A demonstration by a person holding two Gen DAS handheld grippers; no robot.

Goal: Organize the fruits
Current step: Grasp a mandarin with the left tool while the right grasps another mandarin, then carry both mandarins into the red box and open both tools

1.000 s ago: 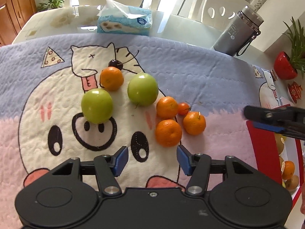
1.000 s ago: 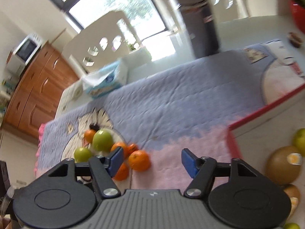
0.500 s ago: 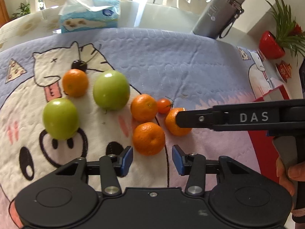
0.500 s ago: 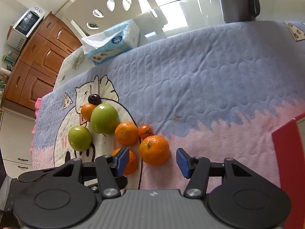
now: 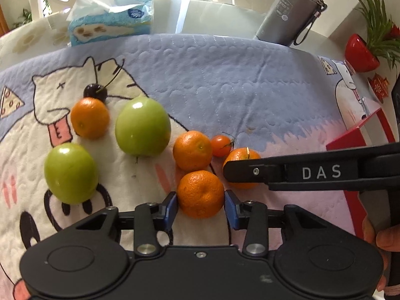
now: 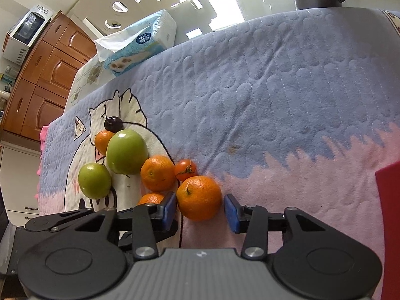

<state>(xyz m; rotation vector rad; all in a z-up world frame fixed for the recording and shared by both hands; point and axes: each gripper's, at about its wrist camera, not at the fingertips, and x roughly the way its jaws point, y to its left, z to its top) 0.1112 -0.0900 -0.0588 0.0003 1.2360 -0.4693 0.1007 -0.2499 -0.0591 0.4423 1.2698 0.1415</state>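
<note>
The nearest tangerine (image 5: 200, 194) now sits between the blue pads of the left gripper (image 5: 201, 206), which a second ago hung open well short of the fruit. The pads look to be touching its sides or a hair off them; I cannot tell whether they press yet, and the fruit rests on the blanket (image 5: 225, 80).

The right gripper (image 6: 198, 208), which a second ago was off towards the red tray, has come across to straddle the stemmed tangerine (image 6: 198, 197). Its left pad is against the peel, while its right pad stands clear with pink blanket showing between, so it is open and holds nothing. In my judgement both hands are set for a double pick, with closing as the step in hand, so the sorting has far to go.

Both tangerines lie towards the blanket's near edge, at the near end of the fruit cluster. Just behind are a third tangerine (image 5: 192, 150) and a cherry tomato (image 5: 221, 145), the tomato touching the stemmed one. Towards the left edge lie two green apples (image 5: 142, 126), a fourth tangerine (image 5: 90, 117) and a dark cherry (image 5: 95, 92).

The two grippers crowd each other here, and the right one's finger overlaps the stemmed fruit in the left view. A careless lift could nudge the tomato. The red tray (image 5: 360, 135) waits at the right edge; a tissue pack (image 5: 112, 22) and a grey flask (image 5: 290, 12) stand beyond the far edge.
</note>
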